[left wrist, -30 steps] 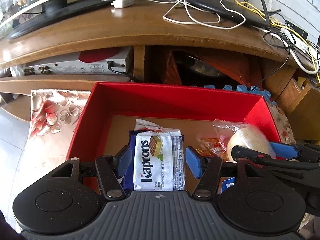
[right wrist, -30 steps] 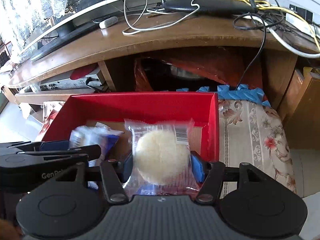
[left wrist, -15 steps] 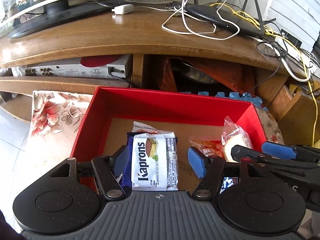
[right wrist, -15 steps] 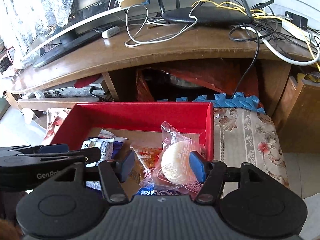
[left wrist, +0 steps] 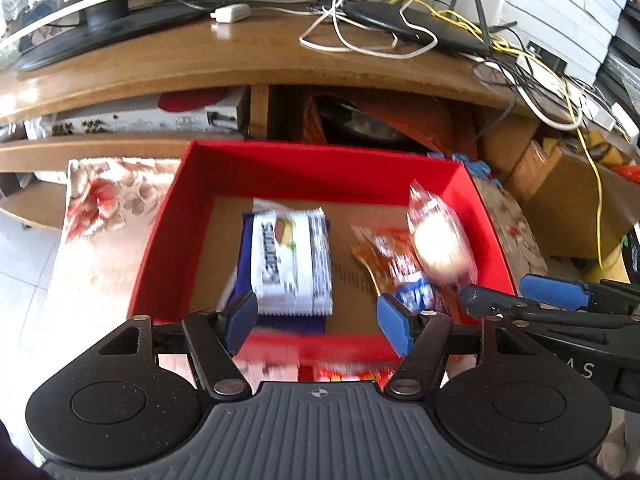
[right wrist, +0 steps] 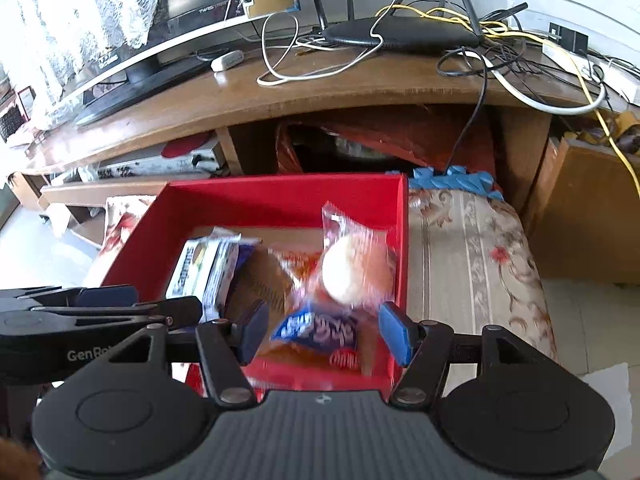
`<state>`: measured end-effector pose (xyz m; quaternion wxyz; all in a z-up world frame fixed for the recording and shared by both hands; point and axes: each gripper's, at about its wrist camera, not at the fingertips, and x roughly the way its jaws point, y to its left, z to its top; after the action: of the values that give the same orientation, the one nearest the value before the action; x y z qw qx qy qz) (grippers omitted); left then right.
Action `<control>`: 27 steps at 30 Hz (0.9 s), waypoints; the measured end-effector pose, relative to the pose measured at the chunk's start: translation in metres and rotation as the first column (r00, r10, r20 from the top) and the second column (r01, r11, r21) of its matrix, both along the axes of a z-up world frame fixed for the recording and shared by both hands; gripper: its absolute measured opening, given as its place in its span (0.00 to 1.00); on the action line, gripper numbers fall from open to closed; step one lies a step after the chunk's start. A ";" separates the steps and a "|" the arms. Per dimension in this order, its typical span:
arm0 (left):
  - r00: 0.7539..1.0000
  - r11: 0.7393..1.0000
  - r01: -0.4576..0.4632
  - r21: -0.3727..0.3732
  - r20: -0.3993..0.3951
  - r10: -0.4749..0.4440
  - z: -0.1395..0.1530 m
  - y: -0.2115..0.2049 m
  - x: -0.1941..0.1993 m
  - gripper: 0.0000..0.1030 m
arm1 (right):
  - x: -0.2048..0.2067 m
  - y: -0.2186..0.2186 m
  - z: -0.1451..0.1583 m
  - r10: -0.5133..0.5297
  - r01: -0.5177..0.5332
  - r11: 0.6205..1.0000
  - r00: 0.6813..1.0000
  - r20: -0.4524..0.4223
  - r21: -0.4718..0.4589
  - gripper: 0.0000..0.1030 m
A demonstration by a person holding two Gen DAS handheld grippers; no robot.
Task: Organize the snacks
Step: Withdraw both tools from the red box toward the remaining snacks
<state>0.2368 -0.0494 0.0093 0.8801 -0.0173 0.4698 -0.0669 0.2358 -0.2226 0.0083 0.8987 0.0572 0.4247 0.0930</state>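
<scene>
A red box [left wrist: 312, 172] [right wrist: 280, 196] with a cardboard floor holds the snacks. A white and blue Kaprons wafer pack [left wrist: 294, 264] [right wrist: 208, 270] lies at its left. A round pale cake in clear wrap [left wrist: 440, 246] [right wrist: 356, 268] rests at the right on an orange packet [left wrist: 380, 256] and a blue packet [right wrist: 320, 328]. My left gripper [left wrist: 316, 318] is open and empty above the box's near wall. My right gripper [right wrist: 324, 330] is open and empty, just above the blue packet; it also shows in the left wrist view [left wrist: 520, 300].
The box sits on a floral cloth [left wrist: 104, 208] [right wrist: 472, 248] in front of a wooden TV stand [left wrist: 240, 60]. A router with tangled cables [right wrist: 400, 34] and a monitor base [left wrist: 100, 24] are on the stand. A media player [left wrist: 132, 122] sits on its shelf.
Both grippers have let go of their snacks and pulled back and up. The wafer pack and the round cake now lie in the box.
</scene>
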 end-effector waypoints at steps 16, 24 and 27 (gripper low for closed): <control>0.994 1.000 -0.010 -0.020 -0.108 0.007 -0.026 0.008 -0.071 0.75 | -0.065 0.005 -0.023 0.057 -0.058 0.998 0.993 -0.100 -0.014 0.58; 0.986 1.000 0.000 0.007 -0.168 0.001 -0.048 0.004 -0.094 0.76 | -0.082 0.001 -0.032 0.075 -0.075 0.997 0.988 -0.137 0.002 0.59; 0.981 1.000 0.000 0.028 -0.192 0.005 -0.056 0.003 -0.098 0.76 | -0.083 -0.001 -0.031 0.079 -0.079 0.997 0.988 -0.133 0.009 0.60</control>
<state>0.1387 -0.0465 -0.0463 0.8308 -0.0122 0.5534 -0.0574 0.1528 -0.2231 -0.0227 0.8640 0.0482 0.4853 0.1254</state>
